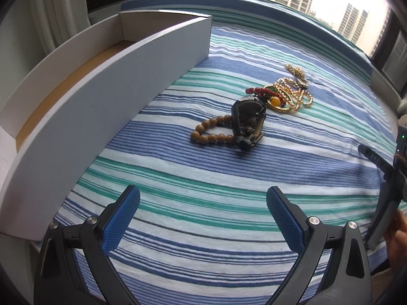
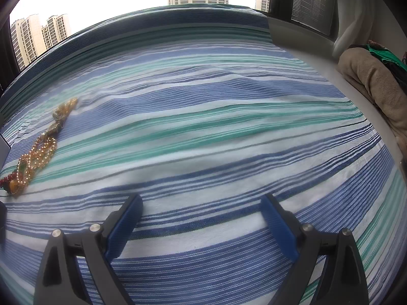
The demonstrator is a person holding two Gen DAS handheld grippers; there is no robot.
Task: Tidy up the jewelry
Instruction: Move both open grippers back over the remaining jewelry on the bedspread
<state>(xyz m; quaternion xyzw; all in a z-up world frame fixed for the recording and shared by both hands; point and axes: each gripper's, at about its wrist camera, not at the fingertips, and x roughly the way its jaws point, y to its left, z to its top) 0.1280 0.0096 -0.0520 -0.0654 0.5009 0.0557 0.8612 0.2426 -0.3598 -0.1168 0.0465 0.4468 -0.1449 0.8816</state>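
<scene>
A pile of jewelry lies on the striped cloth (image 1: 203,178) in the left wrist view: a brown bead bracelet (image 1: 209,132), a dark watch (image 1: 248,120), a red bead strand (image 1: 259,91) and gold chains (image 1: 295,94). A white open box (image 1: 122,81) stands to the left of them. My left gripper (image 1: 203,203) is open and empty, short of the pile. My right gripper (image 2: 202,216) is open and empty over bare cloth; the gold chains (image 2: 42,150) lie far to its left. The right gripper's body (image 1: 389,178) shows at the left view's right edge.
A window with tower blocks runs along the far edge of the cloth. A beige folded cloth (image 2: 374,86) lies on the white ledge at the right. A white curtain (image 2: 351,25) hangs behind it.
</scene>
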